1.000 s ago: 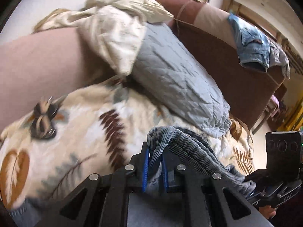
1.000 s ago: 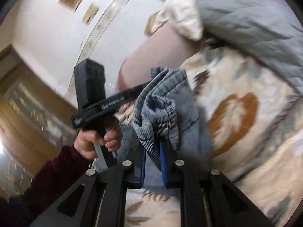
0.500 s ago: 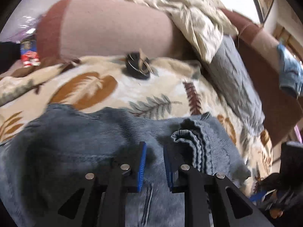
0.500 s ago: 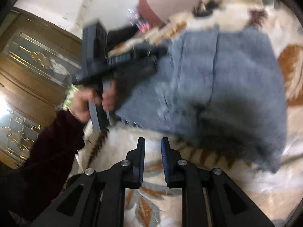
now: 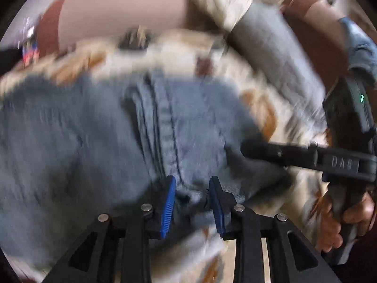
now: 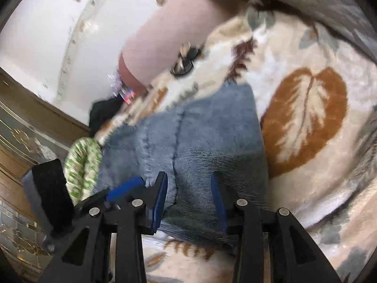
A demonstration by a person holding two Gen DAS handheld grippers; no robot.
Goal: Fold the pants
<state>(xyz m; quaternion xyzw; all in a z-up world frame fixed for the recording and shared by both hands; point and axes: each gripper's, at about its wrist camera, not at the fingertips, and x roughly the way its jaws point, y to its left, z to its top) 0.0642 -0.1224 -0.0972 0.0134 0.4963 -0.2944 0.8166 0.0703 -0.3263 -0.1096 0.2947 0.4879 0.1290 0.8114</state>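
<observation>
The blue-grey corduroy pants (image 6: 200,146) lay on the leaf-patterned blanket (image 6: 306,118) covering the sofa, doubled over into a compact stack rather than spread full length. The left tongs (image 5: 192,200) had just been opening, and their blue pads stood apart on either side of a ridge of cloth at the near hem without pressing it, though the left wrist view was heavily blurred, so a light touch could not be ruled out. The right tongs (image 6: 189,195) had likewise just been opening; they stood released over the near edge of the folded pants, the fabric between the pads but not pinched. A person's hand (image 5: 341,221) gripped the handle of the right tool at the far right of the left view. Judged from how the cloth lay, one fold was down and freshly let go; what seemed left was a further fold to shorten the stack, or smoothing the bunched seam running up its middle.
</observation>
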